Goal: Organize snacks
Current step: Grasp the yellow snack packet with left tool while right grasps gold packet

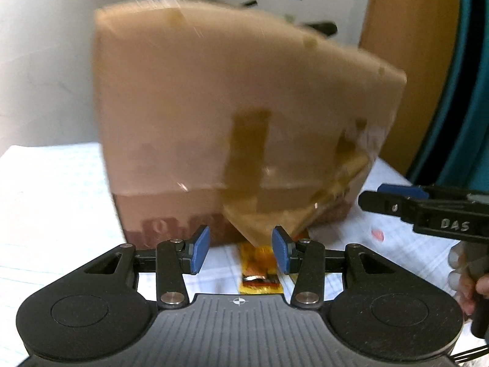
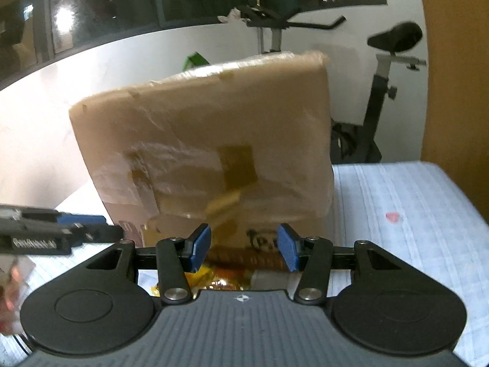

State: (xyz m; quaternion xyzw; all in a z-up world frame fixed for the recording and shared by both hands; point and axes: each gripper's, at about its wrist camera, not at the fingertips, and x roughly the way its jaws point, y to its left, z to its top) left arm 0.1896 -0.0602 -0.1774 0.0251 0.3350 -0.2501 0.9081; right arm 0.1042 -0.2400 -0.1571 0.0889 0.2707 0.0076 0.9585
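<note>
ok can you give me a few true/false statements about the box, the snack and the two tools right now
1. A tape-wrapped cardboard box stands on the cloth-covered table. True.
2. The left tool is clamped on the box. False: its blue pads stand apart with nothing pressed between them.
3. An orange and yellow snack packet lies on the table in front of the box. True.
4. The right tool holds a green bottle. False: its jaws are open and empty.
5. An exercise bike stands behind the table. True.
</note>
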